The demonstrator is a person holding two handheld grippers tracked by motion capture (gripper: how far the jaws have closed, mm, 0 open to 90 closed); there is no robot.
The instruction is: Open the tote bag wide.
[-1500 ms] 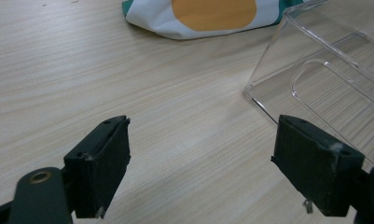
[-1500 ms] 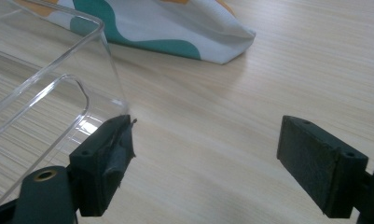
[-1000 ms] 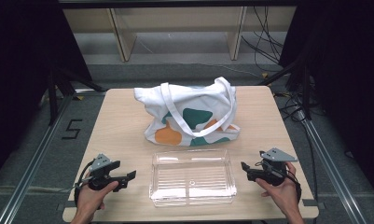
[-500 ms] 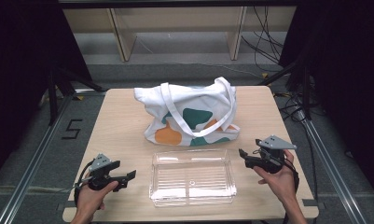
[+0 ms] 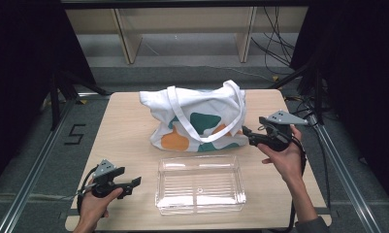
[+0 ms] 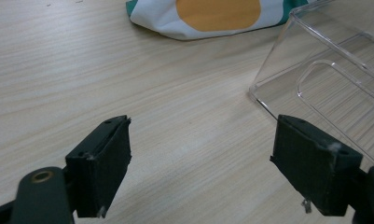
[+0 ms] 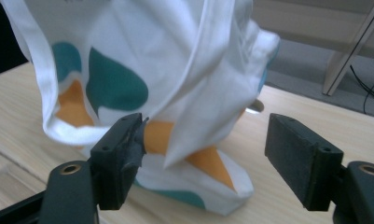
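A: White tote bag (image 5: 198, 116) stands at far centre; right gripper (image 5: 246, 132) nears its right end, jaws apart, just been narrowing, nothing gripped.
B: Approach level, take one strap (image 7: 201, 70) only. Left gripper (image 5: 135, 181) idles, jaws apart.

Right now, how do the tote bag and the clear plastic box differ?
The tote bag is soft white cloth with teal and orange blotches, slumped and creased; the clear plastic box is rigid, see-through and empty. The bag sits farther from the person, the box nearer. Both rest on the wooden table.
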